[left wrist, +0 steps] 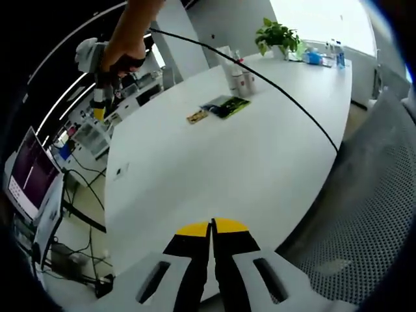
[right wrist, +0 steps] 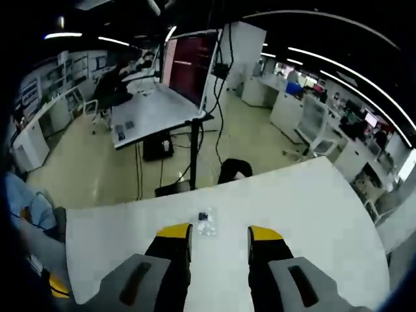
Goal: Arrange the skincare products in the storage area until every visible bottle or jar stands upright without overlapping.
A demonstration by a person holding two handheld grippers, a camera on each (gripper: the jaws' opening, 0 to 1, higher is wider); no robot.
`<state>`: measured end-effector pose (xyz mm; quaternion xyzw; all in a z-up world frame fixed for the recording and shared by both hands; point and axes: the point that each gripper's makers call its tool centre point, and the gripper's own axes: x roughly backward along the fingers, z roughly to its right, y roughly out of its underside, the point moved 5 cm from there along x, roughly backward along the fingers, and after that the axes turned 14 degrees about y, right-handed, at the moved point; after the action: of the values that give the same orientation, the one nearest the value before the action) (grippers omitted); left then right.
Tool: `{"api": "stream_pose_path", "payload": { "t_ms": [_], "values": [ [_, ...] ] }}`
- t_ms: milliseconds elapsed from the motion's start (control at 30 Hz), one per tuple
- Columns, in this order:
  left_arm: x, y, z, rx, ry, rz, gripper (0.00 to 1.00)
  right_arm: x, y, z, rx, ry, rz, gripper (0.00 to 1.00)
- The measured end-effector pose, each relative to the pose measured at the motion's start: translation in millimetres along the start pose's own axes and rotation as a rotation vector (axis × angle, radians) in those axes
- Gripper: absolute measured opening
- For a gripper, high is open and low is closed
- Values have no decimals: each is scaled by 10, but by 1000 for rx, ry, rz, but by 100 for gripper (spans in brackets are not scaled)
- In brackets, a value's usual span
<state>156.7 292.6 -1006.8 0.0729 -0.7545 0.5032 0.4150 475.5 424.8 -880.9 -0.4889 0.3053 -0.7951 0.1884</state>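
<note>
Smooth white table (left wrist: 214, 162) runs far toward your small pale bottles (left wrist: 239, 79), upright by a glossy green packet (left wrist: 225, 105). Your left gripper (left wrist: 212, 226) is clenched, empty. Right gripper view adds office desks; right gripper (right wrist: 218, 233) spread, empty.

Open-plan office, long white meeting table (left wrist: 214, 156), potted plant (left wrist: 278, 36) at its far end, rows of desks (right wrist: 146, 114), monitors (right wrist: 188, 65), office chairs (right wrist: 312, 123), ceiling strip lights (right wrist: 338, 62)

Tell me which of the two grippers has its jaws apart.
The right gripper: a clear gap shows white table between its yellow-tipped jaws. The left gripper has its jaws pressed together.
</note>
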Motion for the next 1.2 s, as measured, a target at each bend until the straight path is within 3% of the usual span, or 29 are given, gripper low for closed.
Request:
{"api": "stream_pose_path", "payload": {
  "t_ms": [100, 200, 300, 333, 467, 633, 767, 1033, 1200],
  "values": [
    [3, -9, 8, -2, 3, 7, 0, -37, -272, 104, 168, 25, -25, 31],
    [-3, -17, 14, -8, 9, 11, 0, -87, -512, 80, 157, -35, -28, 29],
    [-1, -22, 11, -7, 11, 17, 0, -172, -536, 33, 196, -47, -69, 31],
    [1, -21, 7, -6, 9, 18, 0, -209, -504, 14, 230, -47, -84, 29],
    [6, -6, -13, 3, 5, 13, 0, -501, -186, -303, 214, -114, -165, 32],
    [2, 5, -13, 6, 9, 9, 0, -824, 148, -533, 230, -160, -225, 35],
    [9, -3, -20, 9, 7, 16, 0, -1042, 225, -481, 227, -173, -249, 36],
    [-18, 40, -14, 21, 18, -11, 0, -1487, 395, -434, 115, -183, -302, 44],
    [-32, 53, -18, 31, 23, -17, 0, -1736, 546, -475, 142, -189, -348, 46]
  ]
}}
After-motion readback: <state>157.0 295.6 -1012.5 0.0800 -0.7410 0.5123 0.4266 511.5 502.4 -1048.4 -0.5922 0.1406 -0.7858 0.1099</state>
